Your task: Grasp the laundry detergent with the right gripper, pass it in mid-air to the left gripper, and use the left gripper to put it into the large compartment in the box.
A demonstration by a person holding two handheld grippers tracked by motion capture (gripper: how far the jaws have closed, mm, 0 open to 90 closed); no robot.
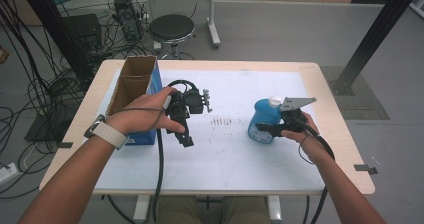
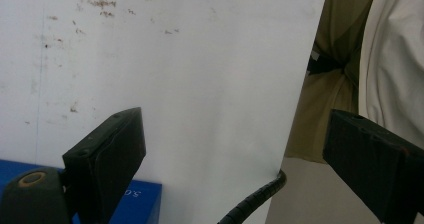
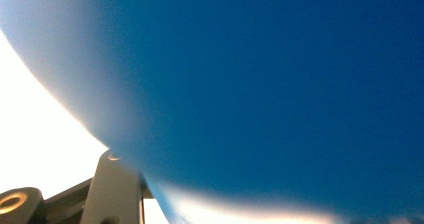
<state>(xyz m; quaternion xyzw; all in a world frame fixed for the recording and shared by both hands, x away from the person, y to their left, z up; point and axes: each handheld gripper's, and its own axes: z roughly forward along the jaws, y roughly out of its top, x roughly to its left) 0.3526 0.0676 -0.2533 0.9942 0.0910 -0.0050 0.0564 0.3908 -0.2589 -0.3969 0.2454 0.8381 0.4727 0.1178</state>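
A blue bottle [image 1: 263,118] with a white cap stands on the white table top [image 1: 235,159] at the right. My right gripper [image 1: 269,129] is shut on its lower body from the right side. In the right gripper view the bottle's blue wall [image 3: 280,84] sits right up against the camera, beside one finger [image 3: 112,189]. My left gripper [image 1: 184,135] hangs over the table's left middle, jaws wide open and aimed back toward the person. Nothing sits between the left gripper [image 2: 235,154] fingers, which frame the bare table.
An open cardboard box [image 1: 134,81] with blue sides stands at the table's left, just beyond my left hand; its blue corner [image 2: 142,204] appears low in the left gripper view. A round stool [image 1: 171,28] and floor cables lie beyond the table. The person's clothing [image 2: 350,59] is past the near edge.
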